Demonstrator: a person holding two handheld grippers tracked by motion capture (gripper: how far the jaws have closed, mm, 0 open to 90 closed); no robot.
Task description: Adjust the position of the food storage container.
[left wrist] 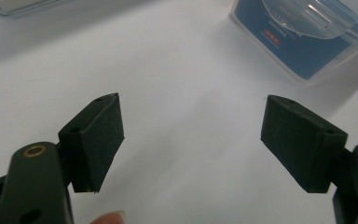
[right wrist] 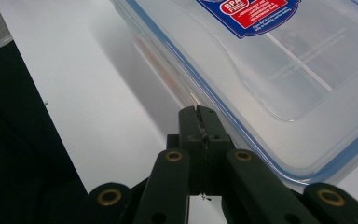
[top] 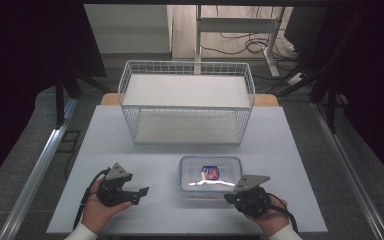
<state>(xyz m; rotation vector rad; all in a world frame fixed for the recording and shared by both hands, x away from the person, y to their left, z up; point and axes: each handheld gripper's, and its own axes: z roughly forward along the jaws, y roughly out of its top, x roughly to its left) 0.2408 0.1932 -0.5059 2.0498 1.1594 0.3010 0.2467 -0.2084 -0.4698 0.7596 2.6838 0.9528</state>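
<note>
Container [top: 211, 176], the clear lidded plastic box with a blue seal line and a red-and-blue sticker on its lid, is my landmark: it lies flat on the white table [top: 160, 150], just in front of the white wire basket [top: 187, 101], which stands farther from me and apart from it. From my high view the lid is seated on the box and glare runs across it.

My right gripper [top: 230, 198] sits at the container's near right corner. In the right gripper view [right wrist: 198, 112] its two black jaws are pressed together with nothing between them, tips right beside the container's side wall, just under the lid's rim; I cannot tell whether they touch it.

My left gripper [top: 142, 192] rests well to the left of the container, low over the bare table, held in the person's left hand [top: 97, 210]. In the left gripper view [left wrist: 192, 123] its jaws stand spread apart and grasp nothing; white tabletop shows between the pads, and the container [left wrist: 303, 42] lies beyond them to the upper right.
</note>
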